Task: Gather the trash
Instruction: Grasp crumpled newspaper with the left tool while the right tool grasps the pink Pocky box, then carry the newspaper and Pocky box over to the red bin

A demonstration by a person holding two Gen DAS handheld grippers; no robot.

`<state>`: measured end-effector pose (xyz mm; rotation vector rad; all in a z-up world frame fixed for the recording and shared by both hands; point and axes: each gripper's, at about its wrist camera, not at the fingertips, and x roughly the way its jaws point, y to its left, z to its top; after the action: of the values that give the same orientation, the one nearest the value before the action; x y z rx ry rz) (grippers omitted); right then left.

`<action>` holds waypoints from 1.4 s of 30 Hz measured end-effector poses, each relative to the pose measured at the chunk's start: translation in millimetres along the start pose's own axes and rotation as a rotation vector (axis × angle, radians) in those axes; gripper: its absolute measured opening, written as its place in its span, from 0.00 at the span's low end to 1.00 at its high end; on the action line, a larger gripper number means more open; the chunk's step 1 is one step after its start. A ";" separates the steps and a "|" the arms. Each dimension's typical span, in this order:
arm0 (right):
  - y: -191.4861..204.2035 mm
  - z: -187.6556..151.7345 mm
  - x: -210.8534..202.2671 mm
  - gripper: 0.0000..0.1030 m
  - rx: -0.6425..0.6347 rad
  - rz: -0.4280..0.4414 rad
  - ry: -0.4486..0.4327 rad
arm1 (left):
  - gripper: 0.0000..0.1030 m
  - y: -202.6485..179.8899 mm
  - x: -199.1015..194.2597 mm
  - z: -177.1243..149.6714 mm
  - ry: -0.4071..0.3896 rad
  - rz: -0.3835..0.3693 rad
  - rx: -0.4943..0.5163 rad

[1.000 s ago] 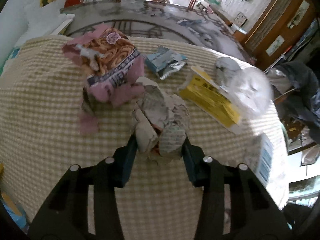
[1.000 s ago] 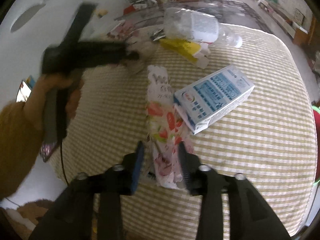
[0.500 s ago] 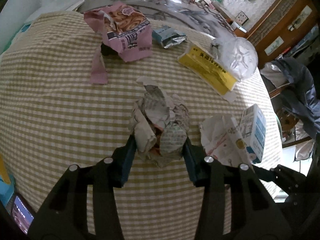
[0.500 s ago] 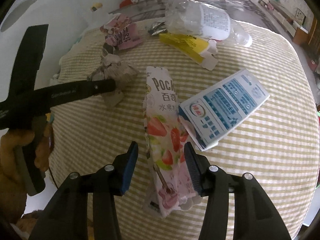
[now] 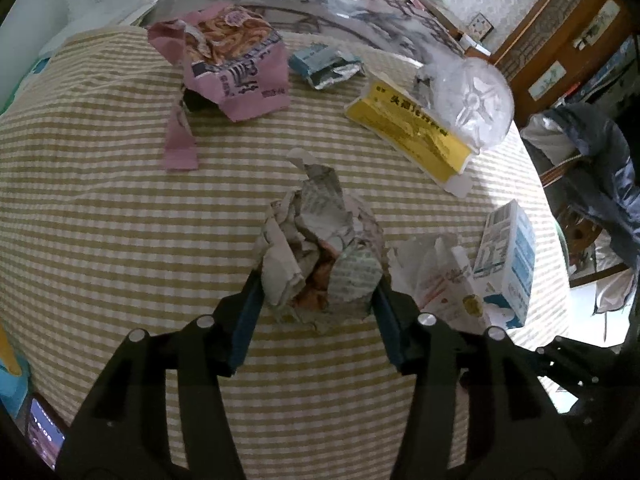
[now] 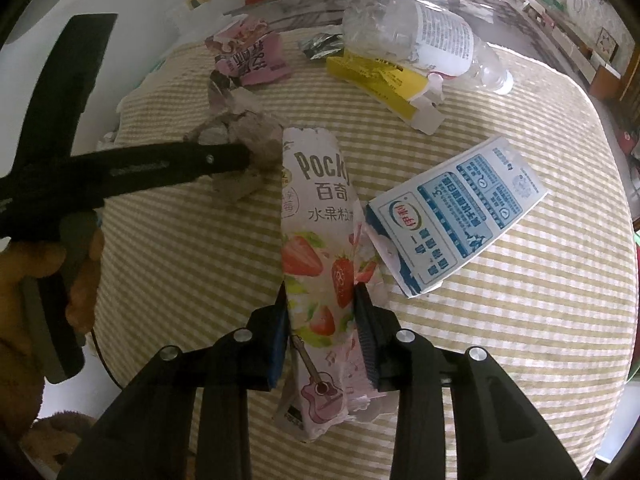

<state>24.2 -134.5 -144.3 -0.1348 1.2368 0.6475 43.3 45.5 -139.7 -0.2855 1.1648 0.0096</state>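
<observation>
**Both tools on trash**

Left tool partly open, jaws just widened, pads still flanking and touching the crumpled newspaper wad on the checked bench. Right tool narrowed, jaws just closed in, now pressing both edges of the Pocky wrapper, which lies flat beside the blue milk carton. Farther off: yellow box, clear bottle, pink noodle packet. Compared with half a second ago, gap around wrapper gone; wad in same spot between left pads.
</observation>
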 end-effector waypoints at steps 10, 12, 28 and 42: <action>8.1 -1.2 -10.5 0.23 -0.046 0.010 -0.056 | 0.44 -1.5 -6.2 -3.3 -0.040 0.015 0.009; 8.2 -1.9 -17.5 0.23 -0.049 0.021 -0.086 | 0.44 -0.7 -10.7 -3.3 -0.055 0.014 0.000; -44.9 -15.1 -74.0 0.23 0.141 -0.001 -0.291 | 0.44 -29.4 -48.7 6.2 -0.165 -0.045 -0.018; -88.6 -27.6 -96.0 0.23 0.264 -0.048 -0.329 | 0.44 -95.0 -65.6 8.4 -0.197 -0.125 0.097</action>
<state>30.9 -255.6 -88.4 0.1567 0.9858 0.4386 39.4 -35.1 -56.6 -0.2648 0.9479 -0.1252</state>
